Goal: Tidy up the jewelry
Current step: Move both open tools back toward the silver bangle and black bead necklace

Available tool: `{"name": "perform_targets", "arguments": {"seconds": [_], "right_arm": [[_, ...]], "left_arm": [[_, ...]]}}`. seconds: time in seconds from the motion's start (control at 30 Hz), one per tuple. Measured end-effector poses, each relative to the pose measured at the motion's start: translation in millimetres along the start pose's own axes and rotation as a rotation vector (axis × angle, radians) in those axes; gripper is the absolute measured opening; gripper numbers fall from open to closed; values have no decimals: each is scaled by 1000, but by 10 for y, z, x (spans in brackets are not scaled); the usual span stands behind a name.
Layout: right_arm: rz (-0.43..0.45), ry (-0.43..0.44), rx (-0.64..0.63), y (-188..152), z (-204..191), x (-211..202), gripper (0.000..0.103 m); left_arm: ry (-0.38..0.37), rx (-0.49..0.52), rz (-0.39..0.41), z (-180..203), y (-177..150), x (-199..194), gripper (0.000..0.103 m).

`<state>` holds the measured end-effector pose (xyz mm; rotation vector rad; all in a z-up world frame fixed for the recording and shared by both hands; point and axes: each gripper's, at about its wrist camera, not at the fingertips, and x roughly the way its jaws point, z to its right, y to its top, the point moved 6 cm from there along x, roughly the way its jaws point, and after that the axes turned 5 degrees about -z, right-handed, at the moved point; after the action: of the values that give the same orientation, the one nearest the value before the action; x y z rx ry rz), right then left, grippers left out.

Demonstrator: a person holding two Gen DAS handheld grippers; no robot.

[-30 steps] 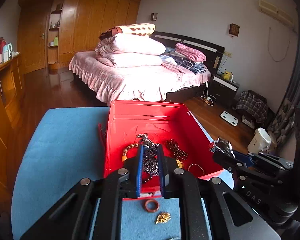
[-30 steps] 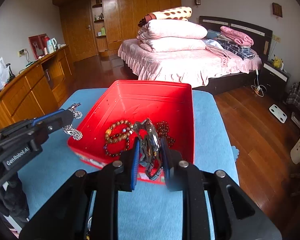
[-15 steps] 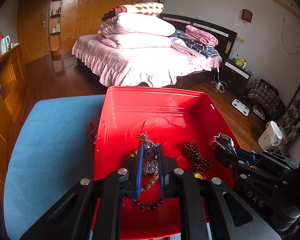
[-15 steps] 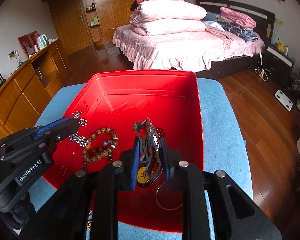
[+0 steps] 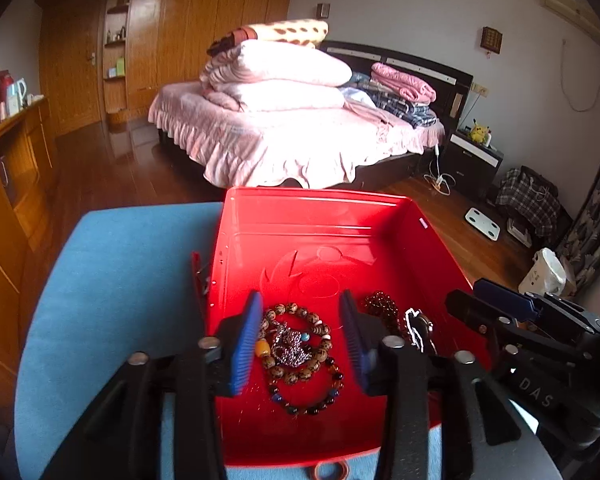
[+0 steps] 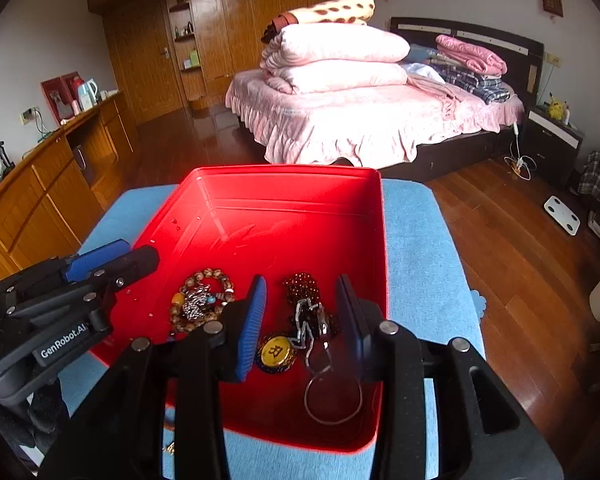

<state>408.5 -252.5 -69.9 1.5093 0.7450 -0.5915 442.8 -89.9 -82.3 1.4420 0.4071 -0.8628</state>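
Bedroom w/ pink-covered bed (image 6: 372, 120) and wood wardrobes (image 6: 228, 28) showing in bkgd; up front, lying on blue-clothed tabletop (image 5: 120, 280), shallow red plastic tray (image 5: 324, 208) w/ all visible sorted jewelry inside.

Hovering over tray's near half: left gripper (image 5: 300, 334), jaws spread wide, gripping nothing, straddling silver rhinestone pendant (image 5: 290, 346) lying atop tan wooden-bead bracelet (image 5: 320, 330); dark glass-bead strand (image 5: 312, 402) curling just nearer. Hanging beside it, right gripper (image 6: 300, 312), likewise wide apart and empty, bracketing silver chain-link piece (image 6: 312, 322), round yellow-and-black medallion (image 6: 276, 352), thin silver wire hoop (image 6: 332, 396); dark red beaded cluster (image 6: 302, 286) sitting just beyond.

Handling, judging by looks: everything light, limp, prone to snagging. Chains and bead strands probably draping and sliding — pinching a bunched section or the pendant body likely safer than a single link. Rhinestones possibly fragile, so gentle squeeze. Wire hoop thin, flat to tray floor, likely hard to get pads under; taking it across the rim prob. best. Medallion stiff, smooth, maybe slippery edge-on.

Peeking outside tray at near edge on blue cloth: small brown ring (image 5: 332, 470), partly cropped, apparently not yet sorted. Far half of tray holding nothing.
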Motion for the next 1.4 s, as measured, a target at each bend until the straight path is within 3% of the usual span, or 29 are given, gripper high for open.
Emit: {"name": "perform_targets", "arguments": {"seconds": [0.07, 0.17, 0.4, 0.63, 0.97, 1.4], "right_arm": [[25, 6, 0, -71, -16, -147, 36], [52, 12, -3, -185, -57, -336, 37], [95, 40, -2, -607, -170, -728, 42], [61, 70, 5, -1002, -306, -855, 42], [-10, 81, -1, -1401, -481, -792, 42], [-109, 123, -32, -1778, -743, -611, 42]], "left_arm": [[13, 1, 34, -17, -57, -163, 62], [39, 10, 75, -53, -201, -420, 65], [70, 5, 109, -153, -615, -900, 69], [69, -8, 105, -215, -936, -1173, 70], [91, -12, 81, -289, -1200, -1264, 74], [110, -38, -12, -445, -1639, -1133, 75]]}}
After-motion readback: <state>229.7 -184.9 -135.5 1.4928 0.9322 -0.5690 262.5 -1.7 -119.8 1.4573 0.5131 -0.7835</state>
